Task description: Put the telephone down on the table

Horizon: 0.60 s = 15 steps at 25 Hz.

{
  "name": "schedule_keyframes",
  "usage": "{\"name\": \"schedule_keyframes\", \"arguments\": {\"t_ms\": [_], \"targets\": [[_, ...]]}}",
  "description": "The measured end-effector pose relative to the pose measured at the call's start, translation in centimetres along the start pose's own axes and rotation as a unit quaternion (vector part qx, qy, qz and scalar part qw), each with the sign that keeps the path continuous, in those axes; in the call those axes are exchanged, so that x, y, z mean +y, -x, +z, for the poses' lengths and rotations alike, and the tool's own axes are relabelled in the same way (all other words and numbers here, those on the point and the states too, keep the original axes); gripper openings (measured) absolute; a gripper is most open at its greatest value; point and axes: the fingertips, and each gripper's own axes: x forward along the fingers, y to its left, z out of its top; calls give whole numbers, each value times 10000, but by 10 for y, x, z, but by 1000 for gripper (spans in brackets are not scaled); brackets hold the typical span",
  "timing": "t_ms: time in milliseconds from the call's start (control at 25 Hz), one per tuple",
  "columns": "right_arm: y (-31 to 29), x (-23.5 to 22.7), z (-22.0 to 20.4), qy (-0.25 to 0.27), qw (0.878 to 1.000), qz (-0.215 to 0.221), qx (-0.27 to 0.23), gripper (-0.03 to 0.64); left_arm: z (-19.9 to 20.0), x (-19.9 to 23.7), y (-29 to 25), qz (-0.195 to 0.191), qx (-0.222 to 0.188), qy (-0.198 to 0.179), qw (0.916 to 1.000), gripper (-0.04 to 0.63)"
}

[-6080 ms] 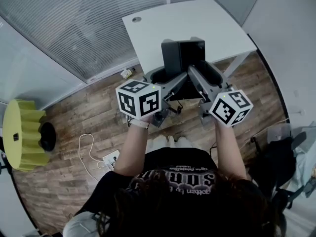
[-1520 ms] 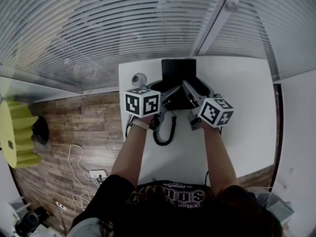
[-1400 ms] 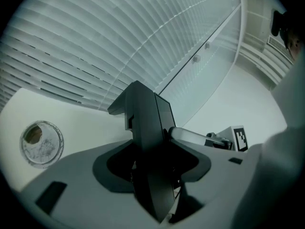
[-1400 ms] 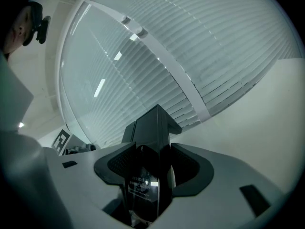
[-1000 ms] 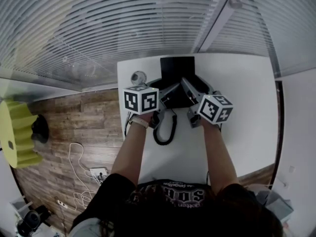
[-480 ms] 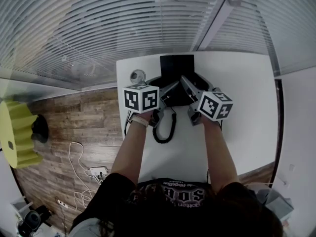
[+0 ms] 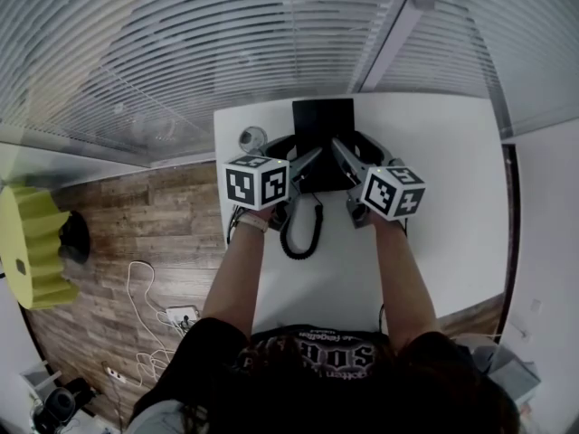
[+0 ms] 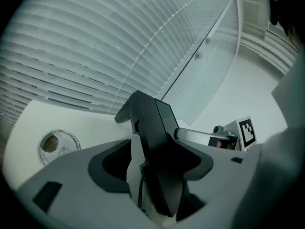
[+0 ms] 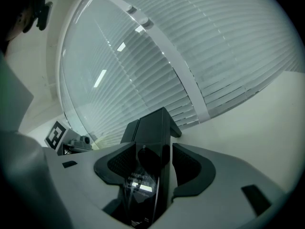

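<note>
The black telephone [image 7: 324,138] stands on its edge on the white table [image 7: 434,197], with a gripper on each side. Its coiled cord [image 7: 303,233] lies on the table toward the person. My left gripper [image 7: 294,154] has the telephone [image 8: 155,137] between its jaws, which are opening. A pale gap shows between the left pad and the telephone. My right gripper [image 7: 355,149] is shut on the other side of the telephone [image 9: 150,142], with its pads close against the body.
A small round cap [image 7: 251,139] sits in the table near the left gripper, and the same cap [image 8: 58,146] shows in the left gripper view. Window blinds [image 7: 226,34] run behind the table's far edge. A wooden floor [image 7: 145,215] with cables lies to the left.
Six seconds ago the telephone hung in both grippers near the table's edge; now it is farther in on the table. Over the last second the grippers barely shifted.
</note>
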Motion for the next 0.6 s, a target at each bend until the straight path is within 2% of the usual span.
{"name": "schedule_keyframes", "arguments": {"t_ms": [120, 320, 400, 600], "targets": [[6, 1, 6, 164, 9998, -78, -42, 244, 4, 3, 9, 220, -73, -152, 9996, 265], [23, 5, 17, 457, 9987, -204, -131, 244, 14, 4, 29, 467, -319, -195, 9982, 264], [30, 9, 23, 516, 9982, -225, -213, 244, 18, -1, 38, 556, -417, -334, 9970, 261], [47, 27, 33, 651, 9970, -141, -382, 242, 25, -23, 54, 764, -633, -821, 9917, 203]]}}
